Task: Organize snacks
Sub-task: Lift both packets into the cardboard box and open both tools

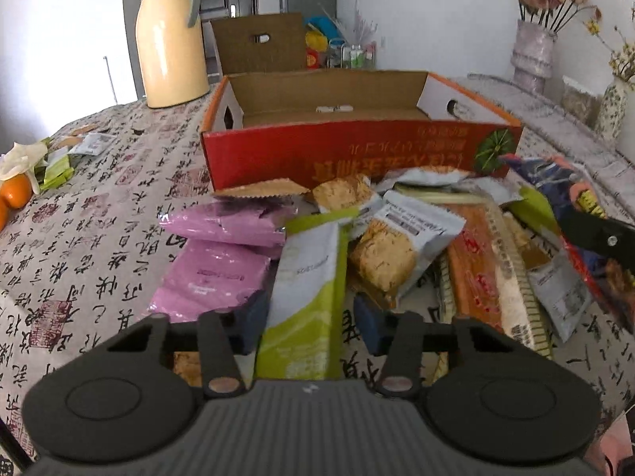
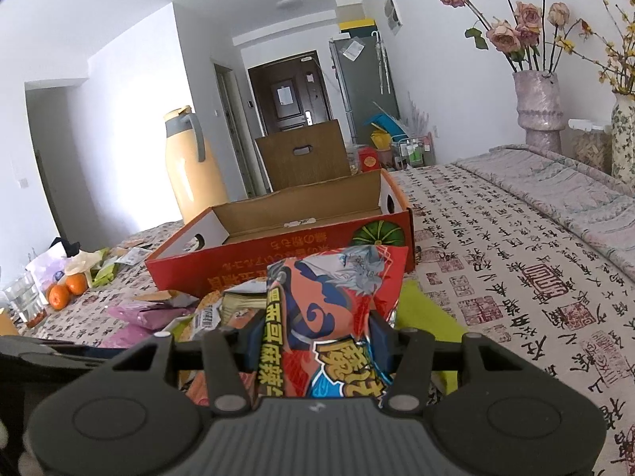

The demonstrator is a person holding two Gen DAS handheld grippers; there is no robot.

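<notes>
A pile of snack packets (image 1: 397, 246) lies on the patterned tablecloth in front of an open red cardboard box (image 1: 349, 150). My left gripper (image 1: 309, 317) has its blue pads on both sides of a green and white packet (image 1: 309, 277) at the near edge of the pile. Pink packets (image 1: 222, 254) lie to its left. My right gripper (image 2: 317, 341) is shut on a red and blue snack bag (image 2: 337, 309) and holds it above the pile, in front of the red box (image 2: 254, 254). That bag and gripper show at the right of the left wrist view (image 1: 571, 198).
A yellow thermos jug (image 1: 170, 35) stands behind the box at the left. Oranges and wrappers (image 2: 67, 289) lie at the far left of the table. Vases with dried flowers (image 2: 539, 99) stand at the right. A brown carton (image 2: 305, 154) stands behind the box.
</notes>
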